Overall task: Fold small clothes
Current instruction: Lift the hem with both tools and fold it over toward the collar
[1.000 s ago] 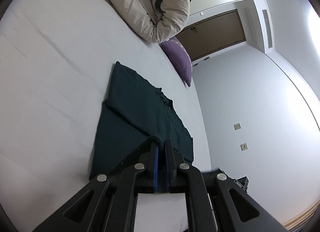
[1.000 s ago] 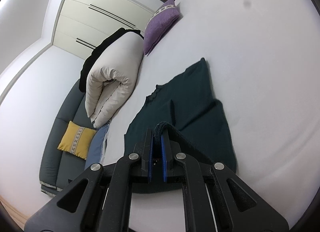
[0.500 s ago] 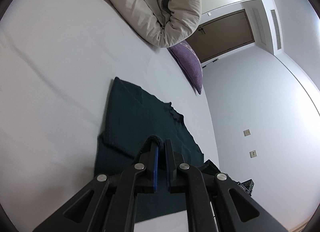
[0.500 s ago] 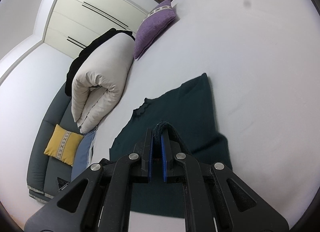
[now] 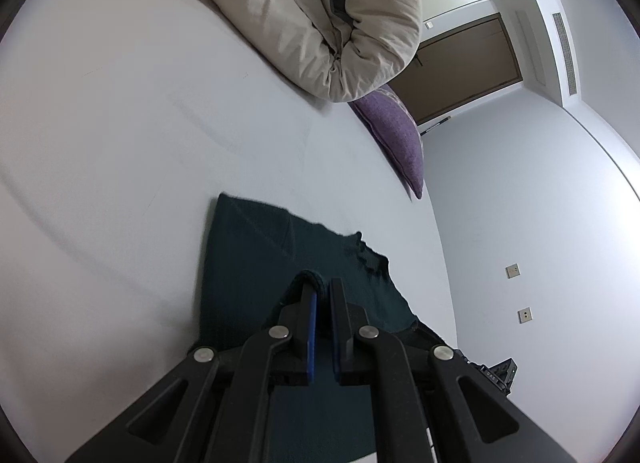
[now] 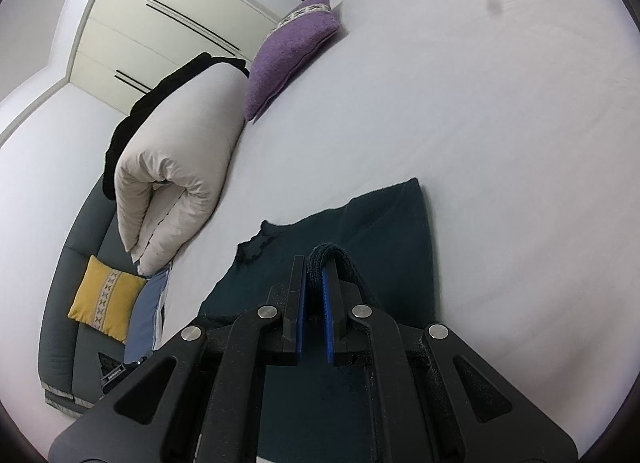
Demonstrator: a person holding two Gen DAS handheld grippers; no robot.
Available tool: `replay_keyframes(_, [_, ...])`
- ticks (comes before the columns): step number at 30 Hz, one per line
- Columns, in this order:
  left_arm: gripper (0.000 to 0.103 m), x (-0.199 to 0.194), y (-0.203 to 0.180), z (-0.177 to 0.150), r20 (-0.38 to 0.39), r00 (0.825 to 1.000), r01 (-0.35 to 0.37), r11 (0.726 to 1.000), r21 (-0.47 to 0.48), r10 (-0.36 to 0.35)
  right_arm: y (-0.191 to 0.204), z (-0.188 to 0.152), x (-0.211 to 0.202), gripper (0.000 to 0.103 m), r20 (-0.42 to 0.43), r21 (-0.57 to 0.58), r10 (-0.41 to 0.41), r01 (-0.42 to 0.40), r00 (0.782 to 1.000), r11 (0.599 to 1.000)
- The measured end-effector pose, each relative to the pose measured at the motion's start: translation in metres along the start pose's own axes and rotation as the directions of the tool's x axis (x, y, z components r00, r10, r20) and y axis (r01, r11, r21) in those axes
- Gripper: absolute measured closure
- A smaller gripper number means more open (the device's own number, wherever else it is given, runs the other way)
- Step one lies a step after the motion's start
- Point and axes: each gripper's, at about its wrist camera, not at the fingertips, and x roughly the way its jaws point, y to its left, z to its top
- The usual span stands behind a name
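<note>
A dark green top (image 5: 256,263) lies on the white bed sheet (image 5: 120,143), its far part flat with the neckline showing, its near hem lifted off the sheet. The left gripper (image 5: 322,291) pinches a fold of that hem between its narrow blue-padded fingers, the cloth curling over the left fingertip. In the right wrist view the same top (image 6: 392,223) spreads ahead, and the right gripper (image 6: 316,263) clamps another fold of the hem, which bulges out over the tips. Beyond the top, at the far side of the bed, sit a rolled beige duvet (image 5: 320,15) and a purple cushion (image 6: 292,47). A grey sofa with a yellow cushion (image 6: 106,299) stands at the left
</note>
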Motion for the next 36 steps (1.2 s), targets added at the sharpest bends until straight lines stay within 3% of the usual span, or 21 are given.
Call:
replay_keyframes(23, [0.096, 0.091, 0.014, 0.059, -0.004, 0.991, -0.135, 0.991, -0.021, 0.135, -0.016, 0.061, 0.107, 0.097, -0.007, 0.04, -0.091, 0.092, 0.996, 0.995])
replay_keyframes(36, [0.096, 0.131, 0.03, 0.074, -0.02, 0.97, -0.241, 0.97, -0.032, 0.241, -0.039, 0.08, 0.141, 0.097, 0.0, 0.109, -0.132, 0.131, 0.991, 0.985])
